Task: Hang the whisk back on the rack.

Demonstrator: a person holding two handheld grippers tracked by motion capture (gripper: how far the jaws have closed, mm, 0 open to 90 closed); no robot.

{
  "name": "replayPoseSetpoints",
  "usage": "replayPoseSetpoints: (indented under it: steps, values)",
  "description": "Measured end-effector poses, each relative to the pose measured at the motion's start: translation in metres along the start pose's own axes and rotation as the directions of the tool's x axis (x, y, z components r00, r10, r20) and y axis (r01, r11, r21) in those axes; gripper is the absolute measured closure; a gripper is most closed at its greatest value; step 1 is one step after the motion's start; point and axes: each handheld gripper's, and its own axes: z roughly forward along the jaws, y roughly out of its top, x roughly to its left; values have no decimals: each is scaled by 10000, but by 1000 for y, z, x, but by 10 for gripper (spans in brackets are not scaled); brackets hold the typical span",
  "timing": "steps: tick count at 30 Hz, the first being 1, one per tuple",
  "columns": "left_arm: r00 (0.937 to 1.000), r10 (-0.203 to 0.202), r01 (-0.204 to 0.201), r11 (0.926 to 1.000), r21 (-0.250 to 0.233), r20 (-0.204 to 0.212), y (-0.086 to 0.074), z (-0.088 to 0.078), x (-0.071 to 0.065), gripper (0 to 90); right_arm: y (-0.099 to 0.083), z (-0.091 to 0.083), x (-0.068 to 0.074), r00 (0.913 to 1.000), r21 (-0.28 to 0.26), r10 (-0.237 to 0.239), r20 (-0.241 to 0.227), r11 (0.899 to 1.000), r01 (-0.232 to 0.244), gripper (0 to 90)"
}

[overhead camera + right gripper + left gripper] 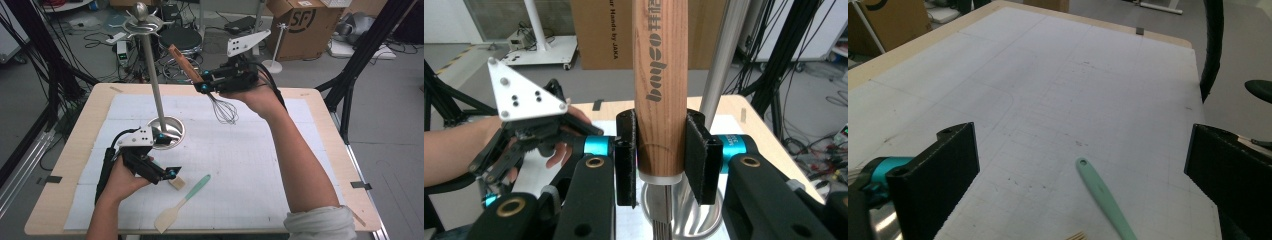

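Note:
My right gripper is shut on the wooden handle of a wire whisk. It holds the whisk in the air, handle tilted up and to the left, close to the pole of a metal hanging stand. The stand's round base rests on the white mat, and its hooked top is above. Down by that base my left gripper is wide open with nothing between its jaws. A mint-handled spatula lies on the mat in front of it.
A small wooden piece lies on the mat by the left gripper's lower jaw. The white mat covers most of the wooden table. Beyond the table are cardboard boxes, cables and black frame legs.

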Motion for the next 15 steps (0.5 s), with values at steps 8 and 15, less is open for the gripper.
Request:
replayPoseSetpoints:
  steps: [8,15]
  values:
    - [10000,-2,2,10000,13,45,0,1,0,16,15,9,-6,10000,36,-36,58,10000,36,706]
    - [10000,12,-12,10000,17,46,0,0,0,16,23,16,-14,9999,29,30,150,10000,-31,707]
